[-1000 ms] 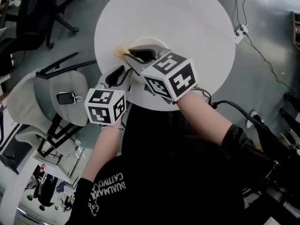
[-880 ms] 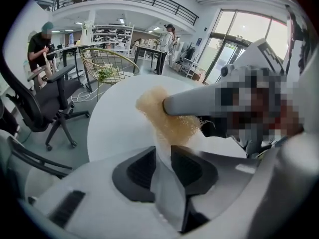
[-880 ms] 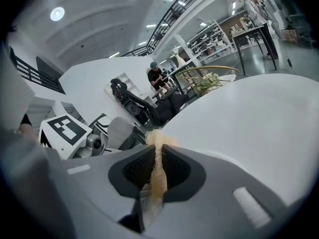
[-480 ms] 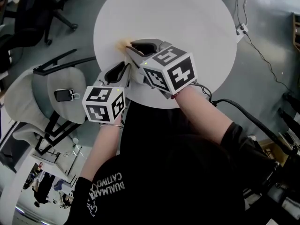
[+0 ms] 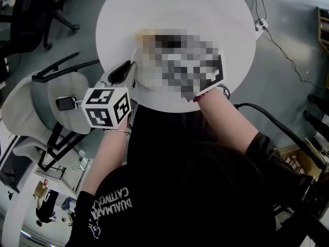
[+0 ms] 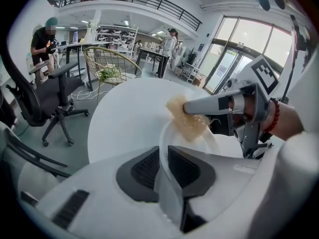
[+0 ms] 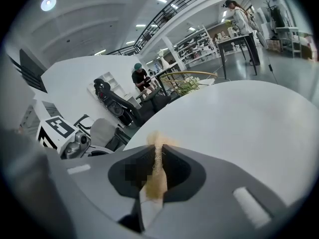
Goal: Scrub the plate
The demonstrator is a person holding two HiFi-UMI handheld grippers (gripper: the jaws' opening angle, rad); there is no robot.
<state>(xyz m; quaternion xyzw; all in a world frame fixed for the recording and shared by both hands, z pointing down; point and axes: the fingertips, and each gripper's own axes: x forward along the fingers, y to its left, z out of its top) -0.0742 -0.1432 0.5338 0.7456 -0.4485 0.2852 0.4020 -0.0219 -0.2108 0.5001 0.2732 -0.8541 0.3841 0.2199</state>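
**Grip tightens on the plate rim while the sponge moves along it**

Jaws of the left gripper [image 6: 163, 169] have just been closing. They now stand only narrowly apart, pinching the near rim of the white plate [image 6: 225, 144] between their dark pads. The plate lies on the round white table [image 5: 205, 14], at the edge closest to the person.

The right gripper [image 7: 158, 169] has its jaws squeezed together on a tan, fibrous sponge [image 6: 187, 121]. Compared with a second ago, the sponge sits farther from the clamped part of the rim, out at the plate's far left edge, where it touches the rim.

The plate now looks steadied for scrubbing, and the wiping seems under way. How much of the plate is clean cannot be judged, because a mosaic covers most of it in the head view.

The only writing is white print [image 5: 110, 205] on the person's black shirt, seen upside down. One word looks like "CATTIVO", and the longer word beside it is unclear. The marker cube [image 5: 107, 107] shows square patterns with no letters.
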